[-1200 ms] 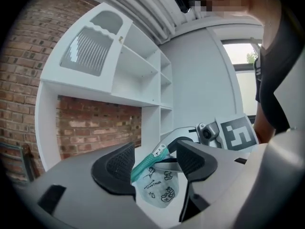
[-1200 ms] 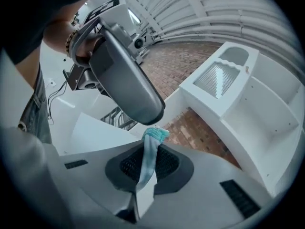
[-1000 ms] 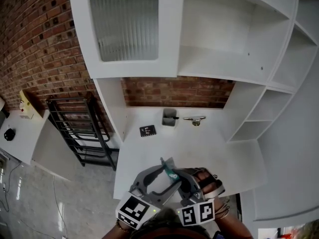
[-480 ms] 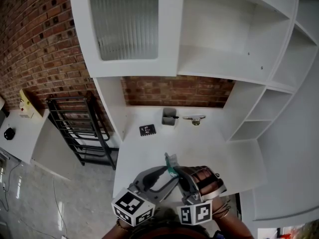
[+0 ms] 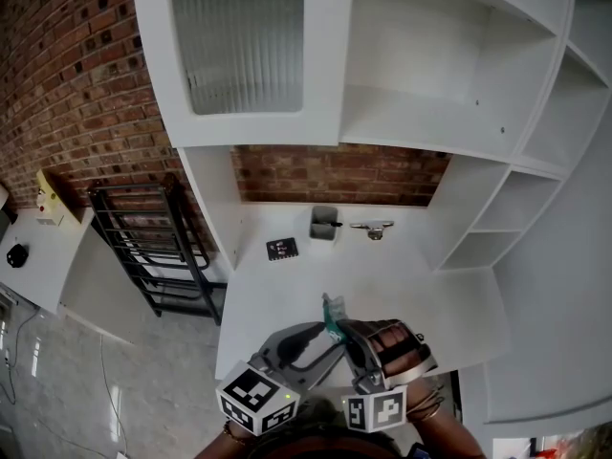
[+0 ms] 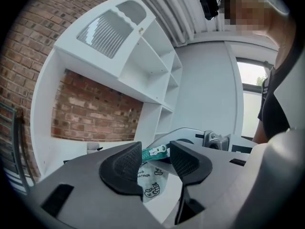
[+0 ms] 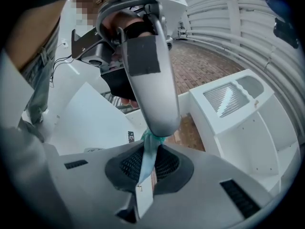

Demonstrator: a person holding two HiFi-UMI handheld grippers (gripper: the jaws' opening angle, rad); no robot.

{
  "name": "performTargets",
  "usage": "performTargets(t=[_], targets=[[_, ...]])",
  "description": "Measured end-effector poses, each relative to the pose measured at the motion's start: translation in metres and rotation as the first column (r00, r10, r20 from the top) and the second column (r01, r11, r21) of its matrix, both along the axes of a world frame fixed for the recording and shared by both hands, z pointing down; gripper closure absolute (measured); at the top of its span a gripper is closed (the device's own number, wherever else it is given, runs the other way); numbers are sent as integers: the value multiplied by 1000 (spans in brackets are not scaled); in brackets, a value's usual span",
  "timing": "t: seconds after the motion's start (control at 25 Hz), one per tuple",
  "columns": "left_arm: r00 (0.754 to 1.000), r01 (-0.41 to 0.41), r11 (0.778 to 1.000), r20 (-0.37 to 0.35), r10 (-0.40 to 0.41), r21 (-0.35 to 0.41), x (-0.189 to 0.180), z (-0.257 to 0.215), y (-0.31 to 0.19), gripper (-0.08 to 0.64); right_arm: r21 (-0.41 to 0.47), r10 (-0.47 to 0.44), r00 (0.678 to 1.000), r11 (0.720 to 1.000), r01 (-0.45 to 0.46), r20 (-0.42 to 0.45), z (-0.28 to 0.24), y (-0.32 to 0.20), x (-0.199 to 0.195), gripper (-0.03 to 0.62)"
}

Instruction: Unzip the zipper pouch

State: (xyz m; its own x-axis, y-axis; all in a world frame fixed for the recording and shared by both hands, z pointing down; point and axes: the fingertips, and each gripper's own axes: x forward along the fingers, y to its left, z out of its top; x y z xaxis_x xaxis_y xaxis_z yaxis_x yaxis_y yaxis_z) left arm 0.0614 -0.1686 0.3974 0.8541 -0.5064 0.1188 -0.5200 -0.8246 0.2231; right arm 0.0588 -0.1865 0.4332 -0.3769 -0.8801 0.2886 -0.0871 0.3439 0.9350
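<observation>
A small white printed pouch [image 5: 333, 311] with a teal zipper [image 6: 148, 152] is held up over the near edge of the white desk [image 5: 402, 285]. My right gripper [image 5: 358, 344] is shut on the pouch's edge [image 7: 145, 162], which stands pinched between its pads. My left gripper [image 5: 327, 333] meets the pouch from the left. Its jaws are closing, and the pale zipper pull [image 6: 160, 150] lies across the narrow gap between them. I see no pad pressing on it. In the right gripper view, a grey finger [image 7: 150, 80] of the left gripper hangs over the pouch top.
At the back of the desk stand a grey cup [image 5: 324, 224], a small black card [image 5: 281, 249] and a metal object [image 5: 373, 229]. A black rack [image 5: 153, 247] stands left of the desk. White shelves [image 5: 497, 228] rise on the right, a cabinet overhead.
Both grippers and the pouch have drifted slightly right and away from me. The left gripper has turned in closer to the pouch's zipper end.
</observation>
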Motion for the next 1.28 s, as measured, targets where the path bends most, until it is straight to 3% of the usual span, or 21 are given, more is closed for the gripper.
performTargets(t=[0.2, 0.28, 0.48, 0.88, 1.12, 1.28], targets=[[992, 7, 998, 126, -14, 61, 7, 11, 2, 380, 11, -8, 998, 1000, 9, -55, 6, 0, -3, 583], [990, 21, 997, 137, -31, 71, 5, 13, -1, 377, 14, -9, 998, 1000, 10, -61, 7, 0, -3, 583], [996, 25, 1000, 91, -26, 8, -4, 15, -5, 379, 13, -9, 998, 1000, 10, -62, 6, 0, -4, 583], [1000, 0, 999, 25, 1, -38, -11, 13, -10, 414, 2, 19, 997, 1000, -19, -71, 11, -4, 3, 583], [997, -65, 991, -59, 58, -119, -8, 17, -9, 457, 12, 10, 998, 1000, -10, -66, 9, -5, -1, 583], [995, -79, 988, -70, 70, -134, -9, 17, -10, 463, 8, 10, 998, 1000, -9, -69, 9, -6, -2, 583]])
